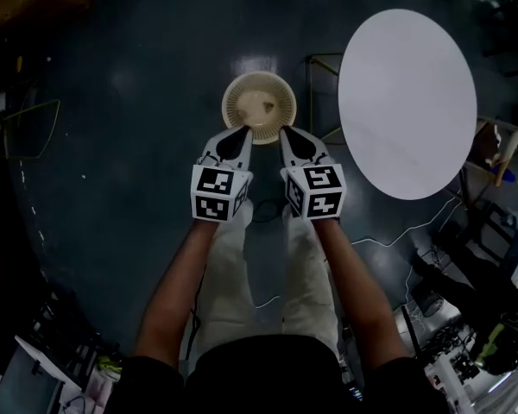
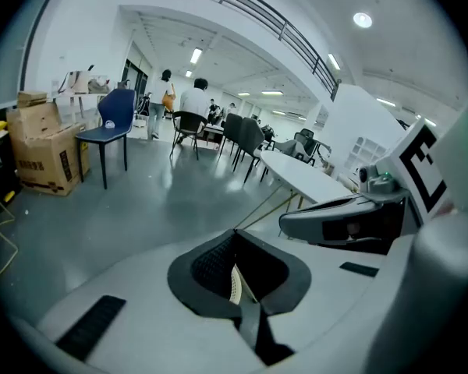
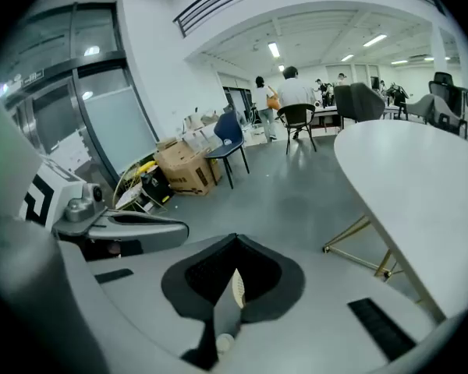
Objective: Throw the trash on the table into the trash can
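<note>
Cardboard boxes [image 2: 39,146] stand at nine o'clock in the left gripper view, with a blue chair [image 2: 113,119] just beside them on the grey floor [image 2: 140,209].

In the head view we hold both arms straight ahead. Our left forearm [image 1: 177,291] leads up to the left tongs [image 1: 242,136], whose tip meets the trash can [image 1: 237,102] at about seven o'clock on its rim. In the left gripper view these tongs are pressed together on a thin, ribbed, cream sliver of that rim.

The trash can, a round cream basket with a ribbed wall, lies at twelve o'clock from our hands, over the dark floor and well apart from the tabletop. A paler patch shows inside it, too dim for us to name. We cannot tell whether the can rests on the floor or hangs from the tongs.

The right tongs [image 1: 289,136] meet the rim at about five o'clock, just beside the left pair. In the right gripper view they too are squeezed shut on a cream ribbed edge of the can.

At two o'clock from the can in the head view spreads the round white tabletop [image 1: 406,102]. The right gripper view shows it at three o'clock on thin gold legs [image 3: 366,259].
</note>
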`<state>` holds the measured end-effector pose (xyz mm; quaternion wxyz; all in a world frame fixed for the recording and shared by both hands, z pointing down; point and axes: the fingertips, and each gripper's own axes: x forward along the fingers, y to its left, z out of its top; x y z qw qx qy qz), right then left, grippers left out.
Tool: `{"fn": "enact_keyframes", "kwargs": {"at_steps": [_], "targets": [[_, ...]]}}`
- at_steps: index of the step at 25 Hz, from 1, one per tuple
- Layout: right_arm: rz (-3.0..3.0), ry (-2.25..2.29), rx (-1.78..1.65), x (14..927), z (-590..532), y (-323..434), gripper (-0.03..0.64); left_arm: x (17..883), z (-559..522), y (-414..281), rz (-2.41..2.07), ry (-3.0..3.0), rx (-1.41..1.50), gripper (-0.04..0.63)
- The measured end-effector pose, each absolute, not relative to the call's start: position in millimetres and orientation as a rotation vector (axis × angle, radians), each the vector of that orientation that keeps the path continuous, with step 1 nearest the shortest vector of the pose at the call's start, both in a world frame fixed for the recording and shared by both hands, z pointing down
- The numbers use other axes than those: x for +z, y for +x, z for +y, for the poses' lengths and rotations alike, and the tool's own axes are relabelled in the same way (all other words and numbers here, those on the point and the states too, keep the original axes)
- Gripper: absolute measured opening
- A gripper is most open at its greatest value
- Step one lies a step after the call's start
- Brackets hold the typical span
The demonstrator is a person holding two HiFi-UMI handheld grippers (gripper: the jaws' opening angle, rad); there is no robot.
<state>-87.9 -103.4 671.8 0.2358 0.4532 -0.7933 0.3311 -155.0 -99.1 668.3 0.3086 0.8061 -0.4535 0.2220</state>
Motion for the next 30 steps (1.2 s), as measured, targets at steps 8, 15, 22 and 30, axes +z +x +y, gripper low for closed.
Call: {"fn": "enact_keyframes", "kwargs": {"at_steps": [8,15,22,30], "targets": [[-2.262,1.272,0.908,567,-99,-92,0.02,553,-105,-159,-1.259,2.244,0.549,0.015],[-2.34,1.34,0.792,472,-108,-96,0.02,470,-104,-159,-1.291,2.31,0.499,0.015],[-2.404,1.363,0.7,389,-113,-97,0.02,386,-109,-159,-1.339,2.369,0.438,0.015],[-2.49,1.397,0.59,299,-101,-125,0.02,294,-96,-187,-1.353,2.457,0.383,0.015]]}}
